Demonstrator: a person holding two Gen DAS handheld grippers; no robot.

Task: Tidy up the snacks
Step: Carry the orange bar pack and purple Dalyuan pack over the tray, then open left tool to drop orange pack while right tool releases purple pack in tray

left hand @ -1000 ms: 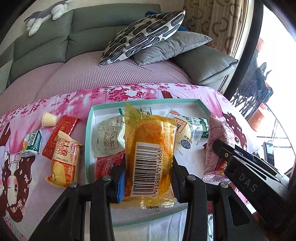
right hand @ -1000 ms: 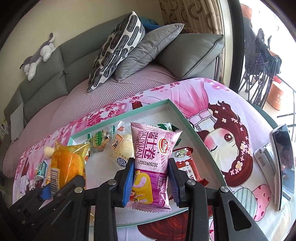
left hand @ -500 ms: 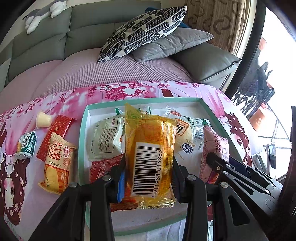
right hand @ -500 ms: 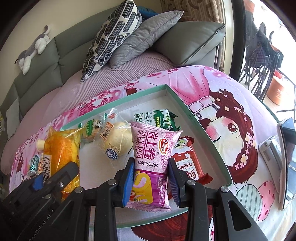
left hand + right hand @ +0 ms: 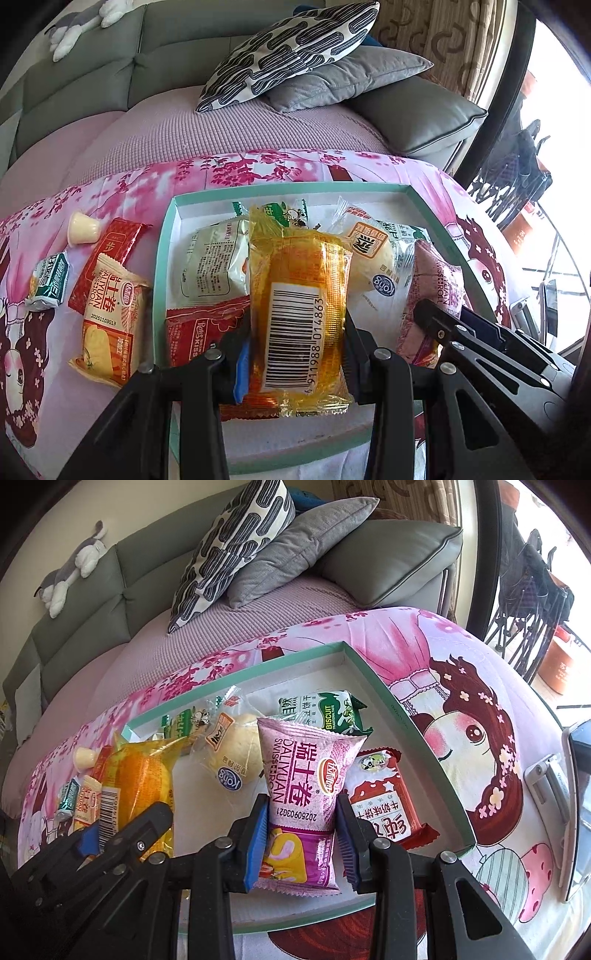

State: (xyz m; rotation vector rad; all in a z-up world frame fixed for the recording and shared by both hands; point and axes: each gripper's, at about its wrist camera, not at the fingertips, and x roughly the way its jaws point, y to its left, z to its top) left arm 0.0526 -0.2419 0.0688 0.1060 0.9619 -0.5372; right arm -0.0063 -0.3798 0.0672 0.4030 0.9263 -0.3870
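Note:
My left gripper (image 5: pixel 295 354) is shut on a yellow cake packet (image 5: pixel 297 310) with a barcode, held over the teal-rimmed tray (image 5: pixel 162 258). My right gripper (image 5: pixel 301 830) is shut on a pink Swiss roll packet (image 5: pixel 304 794), also over the tray (image 5: pixel 417 731). In the tray lie a white packet (image 5: pixel 212 266), a red packet (image 5: pixel 195 332), a clear-wrapped bun (image 5: pixel 231 757), a green biscuit packet (image 5: pixel 321 712) and a red milk packet (image 5: pixel 384 805). The left gripper and its yellow packet (image 5: pixel 144 790) show at the right wrist view's lower left.
Left of the tray on the pink cloth lie an orange Swiss roll packet (image 5: pixel 110 314), a long red packet (image 5: pixel 110 254), a small green-white packet (image 5: pixel 50 280) and a jelly cup (image 5: pixel 83 229). A phone on a stand (image 5: pixel 572 812) sits at the right. A sofa with cushions (image 5: pixel 295 55) is behind.
Both grippers have moved forward and lower over the tray with their packets still held. The two grippers have come closer together.

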